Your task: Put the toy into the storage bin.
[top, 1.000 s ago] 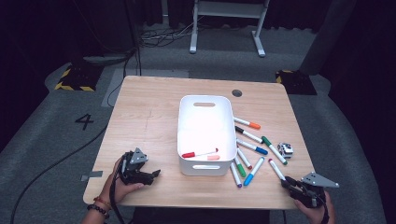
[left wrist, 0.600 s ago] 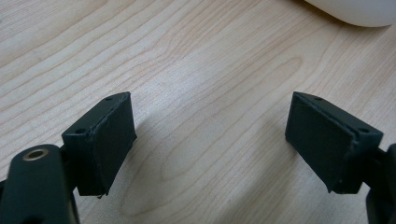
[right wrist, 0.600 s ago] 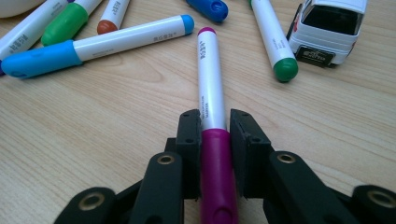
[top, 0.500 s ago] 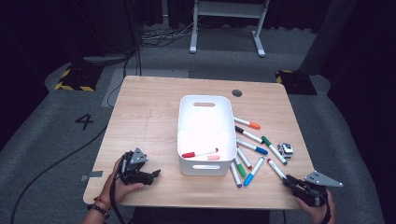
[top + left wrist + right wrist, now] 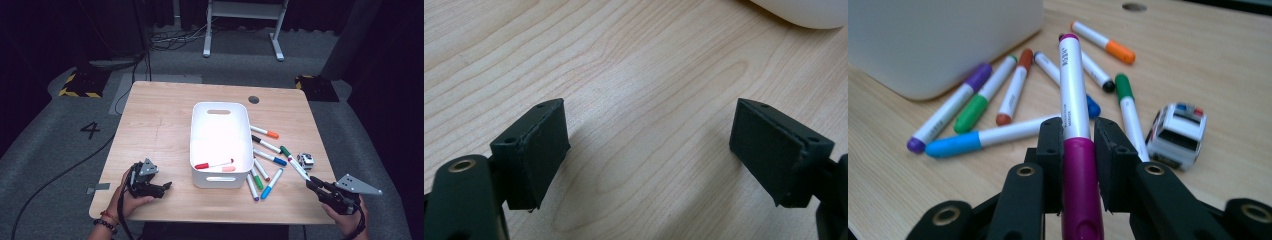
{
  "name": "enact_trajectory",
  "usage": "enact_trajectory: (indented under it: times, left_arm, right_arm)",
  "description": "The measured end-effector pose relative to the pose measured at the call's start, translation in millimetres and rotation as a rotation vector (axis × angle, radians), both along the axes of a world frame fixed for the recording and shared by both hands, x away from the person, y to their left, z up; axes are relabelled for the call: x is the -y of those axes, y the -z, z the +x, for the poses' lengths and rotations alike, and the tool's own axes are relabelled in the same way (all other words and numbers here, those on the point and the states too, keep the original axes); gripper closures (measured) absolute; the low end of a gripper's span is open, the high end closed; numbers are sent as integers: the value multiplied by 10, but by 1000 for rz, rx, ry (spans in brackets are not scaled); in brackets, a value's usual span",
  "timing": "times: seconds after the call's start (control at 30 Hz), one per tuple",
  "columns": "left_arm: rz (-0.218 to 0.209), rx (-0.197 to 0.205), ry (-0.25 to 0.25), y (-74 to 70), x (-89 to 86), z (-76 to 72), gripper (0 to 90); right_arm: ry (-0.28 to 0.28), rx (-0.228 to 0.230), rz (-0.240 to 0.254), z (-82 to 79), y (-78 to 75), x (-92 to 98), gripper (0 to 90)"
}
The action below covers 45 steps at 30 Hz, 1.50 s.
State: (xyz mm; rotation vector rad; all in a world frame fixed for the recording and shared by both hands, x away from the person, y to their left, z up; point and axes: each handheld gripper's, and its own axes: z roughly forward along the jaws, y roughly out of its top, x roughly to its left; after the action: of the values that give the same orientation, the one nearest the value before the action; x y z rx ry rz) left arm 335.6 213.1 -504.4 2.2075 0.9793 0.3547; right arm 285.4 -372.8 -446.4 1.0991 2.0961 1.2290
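Right gripper [image 5: 1075,145] has its fingers clamped on a magenta-capped marker [image 5: 1074,100], gripping right at the seam of cap and white barrel. The marker juts forward past the fingers, clear of the table [image 5: 160,125], near its right front corner. In the high view the same marker [image 5: 298,168] points toward the loose markers and the white bin [image 5: 220,142].

Left gripper [image 5: 146,181] rests at the front left of the table, fingers [image 5: 536,150] spread wide with nothing between them.

The bin already holds a red-capped marker [image 5: 214,164]. The rest lie on the table to the bin's right, beside a toy police car [image 5: 1178,134].

Risks, as judged:
- Grip sits near one end, so the long barrel could pivot or slip if swung fast.
- The protruding tip could clip the bin's rim on the way over.
- A low carry could sweep the loose markers or nudge the car.
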Motion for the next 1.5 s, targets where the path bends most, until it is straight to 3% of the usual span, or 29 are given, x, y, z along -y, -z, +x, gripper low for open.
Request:
enact_trajectory:
  times: [0.23, 0.37, 0.47, 0.87, 1.13, 1.5]
  left_arm:
    - [0, 0, 0, 0, 0, 0, 161]
    - [0, 0, 0, 0, 1, 1, 160]
    - [8, 5, 9, -5, -2, 12, 158]
    - [5, 3, 5, -5, 1, 10, 158]
    - [6, 3, 5, -5, 1, 10, 158]
    - [4, 1, 10, -4, 1, 12, 159]
  right_arm:
    - [-79, 82, -2, 90, -390, -136, 746]
    - [-137, 104, 17, 176, -579, -243, 746]
    - [-182, 119, 4, 246, -695, -354, 747]
    - [-358, 125, -11, 535, -1030, -874, 747]
    - [-480, 111, -35, 739, -1073, -1306, 746]
    - [-594, 24, -87, 1013, -967, -1829, 746]
